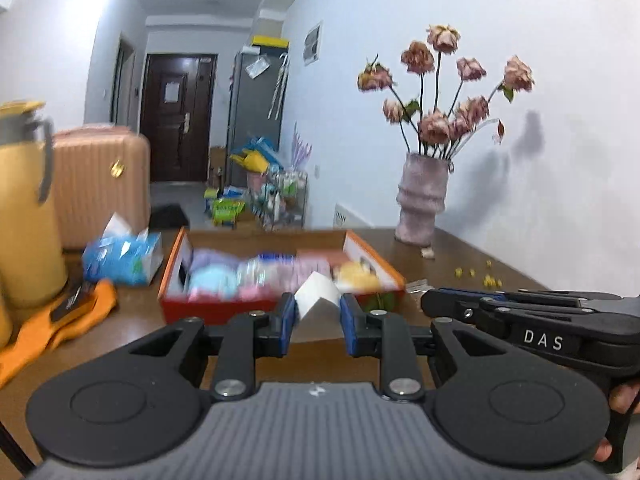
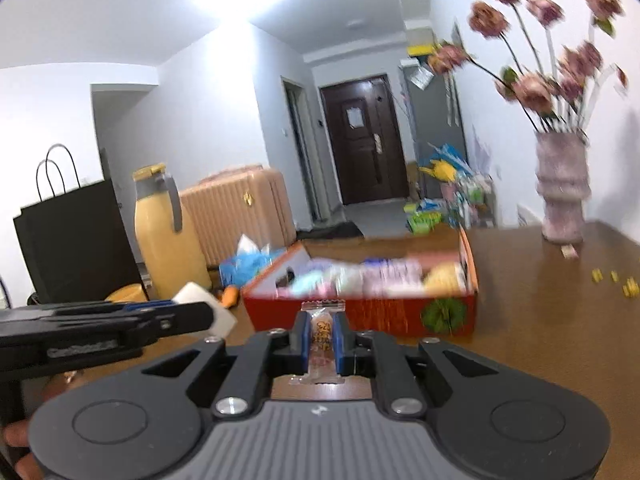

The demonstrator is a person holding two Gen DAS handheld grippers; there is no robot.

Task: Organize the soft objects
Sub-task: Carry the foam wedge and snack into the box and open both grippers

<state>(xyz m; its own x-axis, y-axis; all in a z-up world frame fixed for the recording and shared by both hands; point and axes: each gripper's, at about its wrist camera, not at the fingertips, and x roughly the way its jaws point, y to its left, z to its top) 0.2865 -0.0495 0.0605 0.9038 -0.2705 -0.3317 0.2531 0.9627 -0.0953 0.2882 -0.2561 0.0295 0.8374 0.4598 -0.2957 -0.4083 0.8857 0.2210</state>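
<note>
A brown wooden tabletop (image 1: 460, 256) runs ahead of both sets of jaws toward a white wall, with a hallway and a dark door (image 1: 178, 116) beyond. Straight ahead of the jaws sits an orange-red box (image 2: 360, 314) filled with blurred soft things in pastel colours. Ahead and to the right stands a pink vase (image 1: 422, 200) of dried roses; ahead and to the left are a yellow jug (image 2: 166, 232), a blue tissue pack (image 1: 124, 258) and a pink suitcase (image 1: 100, 180).

The left gripper (image 1: 316, 314) points slightly downward, its jaws narrowed onto a white sponge block (image 1: 318, 294) pinched between the blue pads. The right gripper (image 2: 324, 332), just beside it and similarly tilted, has its jaws nearly closed on a small clear-wrapped snack packet (image 2: 322, 340).
</note>
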